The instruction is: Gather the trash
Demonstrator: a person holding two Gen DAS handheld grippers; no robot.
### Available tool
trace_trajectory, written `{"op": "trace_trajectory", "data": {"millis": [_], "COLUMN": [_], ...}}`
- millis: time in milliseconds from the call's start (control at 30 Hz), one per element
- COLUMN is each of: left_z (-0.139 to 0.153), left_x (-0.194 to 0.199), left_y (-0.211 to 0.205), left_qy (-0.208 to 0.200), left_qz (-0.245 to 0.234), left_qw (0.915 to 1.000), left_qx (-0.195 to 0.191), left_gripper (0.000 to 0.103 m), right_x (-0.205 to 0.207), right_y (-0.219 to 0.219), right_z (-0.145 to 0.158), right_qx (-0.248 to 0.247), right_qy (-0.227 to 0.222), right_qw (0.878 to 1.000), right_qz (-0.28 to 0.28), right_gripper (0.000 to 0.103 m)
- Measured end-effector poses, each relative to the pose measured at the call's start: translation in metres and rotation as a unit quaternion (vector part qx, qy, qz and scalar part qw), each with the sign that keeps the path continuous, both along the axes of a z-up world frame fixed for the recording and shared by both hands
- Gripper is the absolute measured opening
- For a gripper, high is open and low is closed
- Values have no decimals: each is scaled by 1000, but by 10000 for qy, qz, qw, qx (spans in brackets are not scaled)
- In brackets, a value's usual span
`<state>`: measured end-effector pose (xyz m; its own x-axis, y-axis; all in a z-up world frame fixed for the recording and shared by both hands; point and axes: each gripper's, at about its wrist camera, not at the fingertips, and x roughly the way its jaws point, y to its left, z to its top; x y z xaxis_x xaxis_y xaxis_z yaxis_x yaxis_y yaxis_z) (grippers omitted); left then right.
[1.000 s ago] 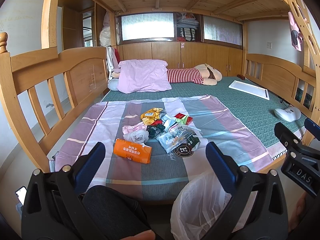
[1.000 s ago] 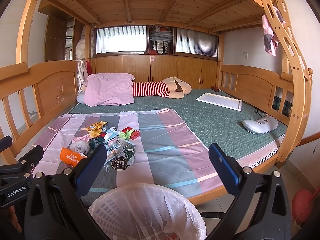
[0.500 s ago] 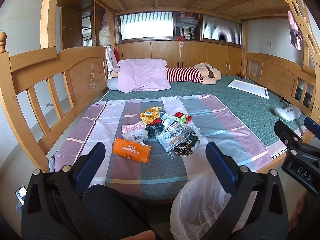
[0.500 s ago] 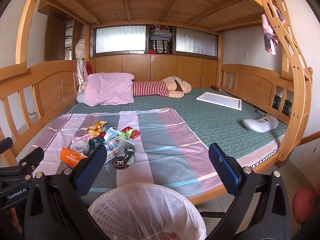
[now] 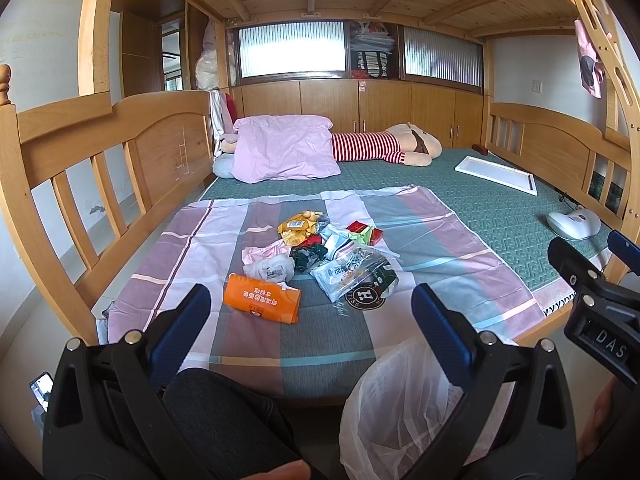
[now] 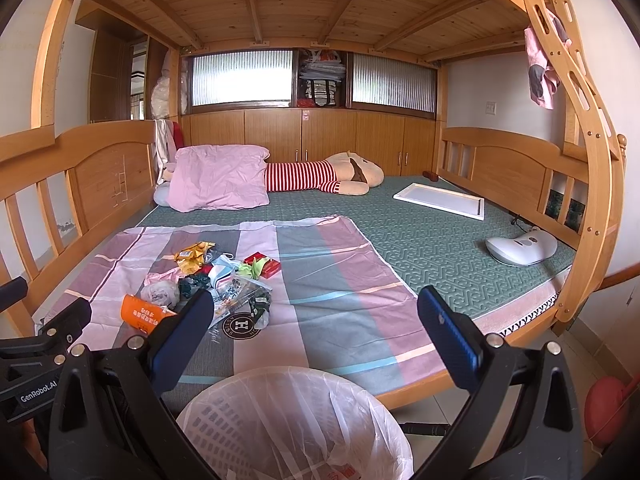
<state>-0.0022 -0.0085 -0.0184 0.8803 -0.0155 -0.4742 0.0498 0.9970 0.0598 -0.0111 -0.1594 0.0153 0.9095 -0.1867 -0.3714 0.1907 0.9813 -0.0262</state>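
Orange packet [image 5: 262, 298] on pink-and-grey striped sheet [image 5: 440, 276]; green patterned mat [image 5: 500, 216].

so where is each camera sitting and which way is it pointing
Left wrist: on the left gripper at the bed's foot, facing the trash pile; open blue fingers, a knee and the right gripper show.
Right wrist: on the right gripper, above the lined bin, facing up the bed; the left gripper shows.
Both share the pile, bin and pink pillow.

Far ahead: pink pillow [image 5: 285, 148], striped plush toy [image 5: 384, 149]. Ahead right: white tray [image 6: 440, 201], white handheld appliance [image 6: 520, 247] nearer.
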Motion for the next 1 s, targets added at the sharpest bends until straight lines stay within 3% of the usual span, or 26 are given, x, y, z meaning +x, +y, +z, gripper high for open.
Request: {"op": "trace_trajectory", "data": {"millis": [1000], "left_z": [-3], "left_x": [4], "left_y": [3], "left_qy": [81], "left_qz": [15], "left_qw": [10000], "left_qx": [19], "left_gripper": [100], "right_x": [-3], "right_y": [7], "right_z": [-3], "right_qx": [7], "right_qy": [40], "right_qw": [10000], "right_qz": [1], "right_gripper": [100]}}
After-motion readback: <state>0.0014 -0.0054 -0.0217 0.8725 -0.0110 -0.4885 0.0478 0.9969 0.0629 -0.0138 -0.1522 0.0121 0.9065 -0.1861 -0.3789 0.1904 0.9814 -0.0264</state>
